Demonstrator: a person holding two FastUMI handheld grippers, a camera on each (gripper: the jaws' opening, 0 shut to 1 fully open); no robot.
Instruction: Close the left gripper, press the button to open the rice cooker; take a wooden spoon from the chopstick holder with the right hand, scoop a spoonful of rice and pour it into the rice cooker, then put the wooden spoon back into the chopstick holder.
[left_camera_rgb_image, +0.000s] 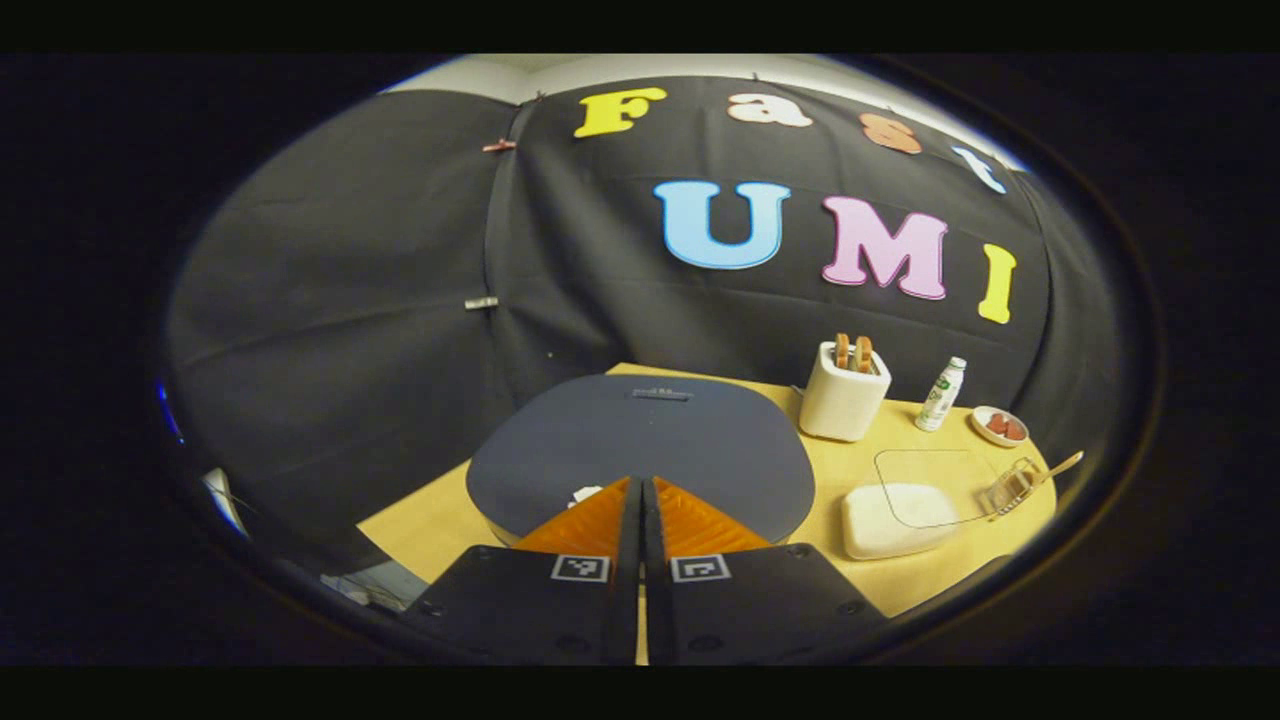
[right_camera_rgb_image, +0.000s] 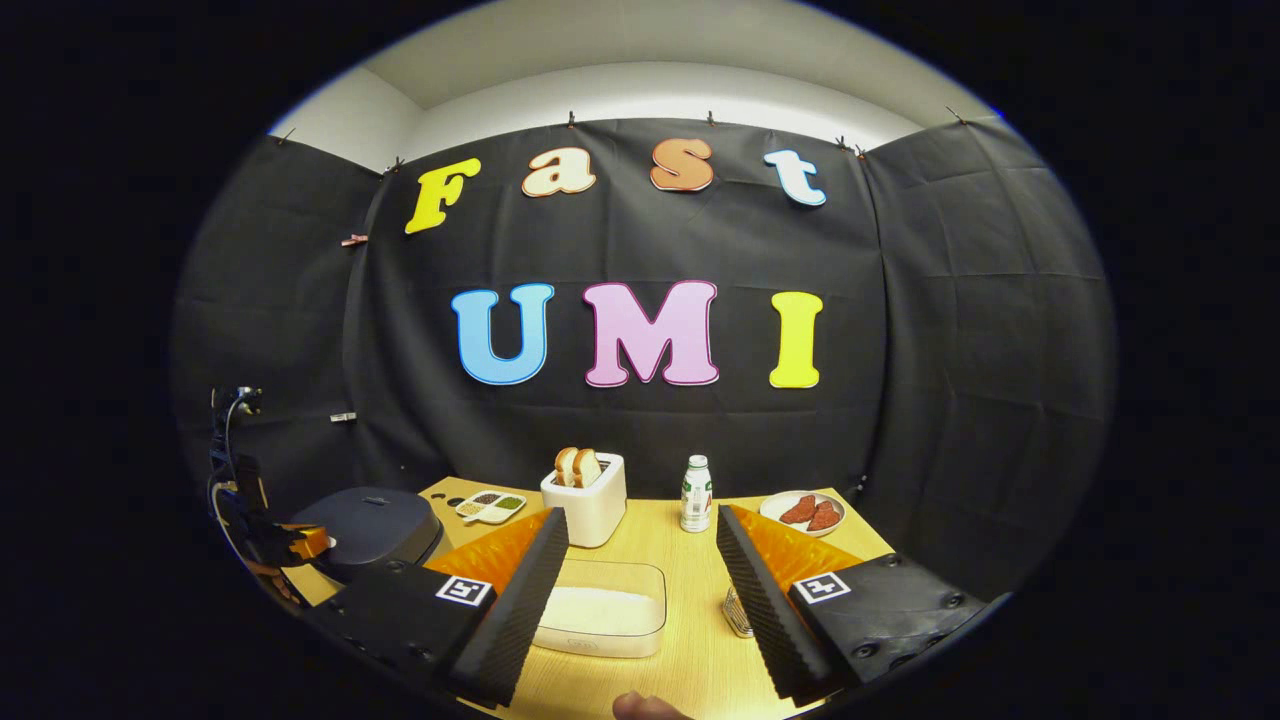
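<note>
With my left claw (left_camera_rgb_image: 640, 490) pinched empty over the rice cooker (left_camera_rgb_image: 640, 450) lid's near edge and right claw (right_camera_rgb_image: 640, 570) wide open, I'd press squarely on the button.

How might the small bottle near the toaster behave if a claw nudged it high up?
The bottle would probably tip rather than slide: it stands upright, tall and narrow on a small base. Once down, its round body would likely roll on the smooth table. It looks like light plastic, so even a gentle push may move it; how full it is cannot be told.
</note>
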